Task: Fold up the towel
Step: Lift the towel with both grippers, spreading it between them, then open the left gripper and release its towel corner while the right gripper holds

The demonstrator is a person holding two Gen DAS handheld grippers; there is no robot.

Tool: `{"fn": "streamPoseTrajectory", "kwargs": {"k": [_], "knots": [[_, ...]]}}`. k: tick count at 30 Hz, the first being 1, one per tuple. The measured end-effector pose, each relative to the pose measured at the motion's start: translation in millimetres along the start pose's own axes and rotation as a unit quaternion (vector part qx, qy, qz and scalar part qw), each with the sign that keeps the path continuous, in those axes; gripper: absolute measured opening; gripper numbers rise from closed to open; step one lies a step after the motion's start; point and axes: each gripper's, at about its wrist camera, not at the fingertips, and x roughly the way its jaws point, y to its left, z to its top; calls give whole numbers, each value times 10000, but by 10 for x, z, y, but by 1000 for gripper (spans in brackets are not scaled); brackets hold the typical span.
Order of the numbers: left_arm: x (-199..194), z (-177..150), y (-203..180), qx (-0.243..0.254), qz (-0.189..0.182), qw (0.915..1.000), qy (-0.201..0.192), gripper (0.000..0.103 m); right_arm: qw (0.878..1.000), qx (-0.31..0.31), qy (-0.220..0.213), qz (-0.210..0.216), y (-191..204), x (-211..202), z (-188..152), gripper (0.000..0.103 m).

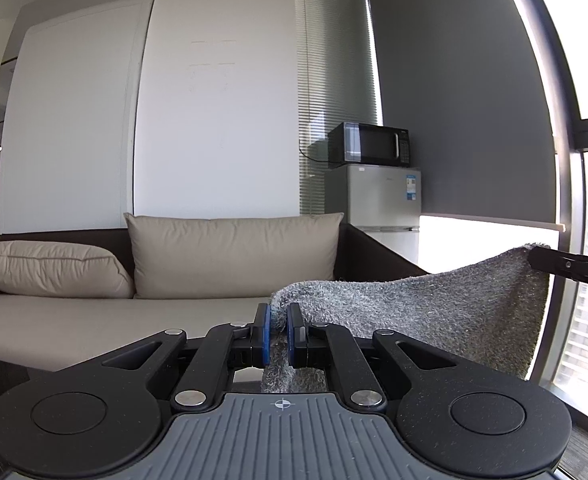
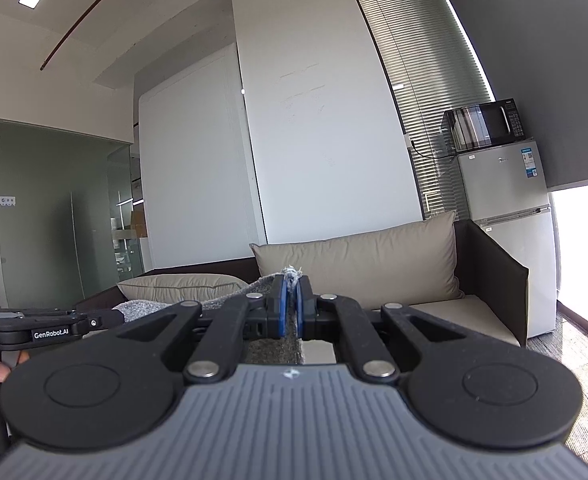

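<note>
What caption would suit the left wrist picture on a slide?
The left tool and the right tool each pinch a corner of a gray towel, stretched in the air before a beige sofa.

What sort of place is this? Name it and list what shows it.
Probably an office lounge or break room: a sofa with beige cushions, a microwave stacked on a small fridge, and glass partition walls behind.

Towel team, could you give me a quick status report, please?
Left gripper and right gripper both shut on grey towel. Towel lifted, slung between them. Sofa ahead, nothing blocking.
</note>
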Motion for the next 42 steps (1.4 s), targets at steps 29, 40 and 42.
{"fn": "streamPoseTrajectory", "kwargs": {"k": [29,40,42], "knots": [[-62,13,-2,37,-13,9992,405,8,9992,-37,410,17,156,-75,79,5],[12,-66,13,85,-48,9977,668,8,9956,-17,940,-64,178,41,8,5],[8,-67,20,87,-53,9976,678,8,9951,-4,986,-81,178,51,3,5]]}}
